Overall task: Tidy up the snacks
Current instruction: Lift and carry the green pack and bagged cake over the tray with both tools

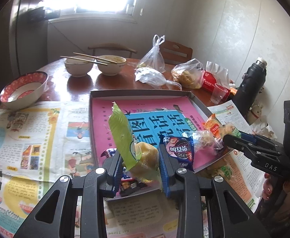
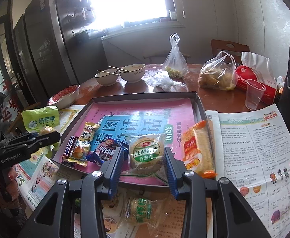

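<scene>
Between the left gripper's pads, a green-wrapped cake is clamped; the right gripper clamps a round biscuit pack. Judged step: carrying; next, release into the tray.

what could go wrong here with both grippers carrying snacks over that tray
The left gripper pinches the green-wrapped pastry low, so its tall wrapper flops and could slip out. The right gripper holds a round cracker pack close to the snacks already in the tray; lowering it may shove the purple packet. The two grippers work close together and could bump.
</scene>
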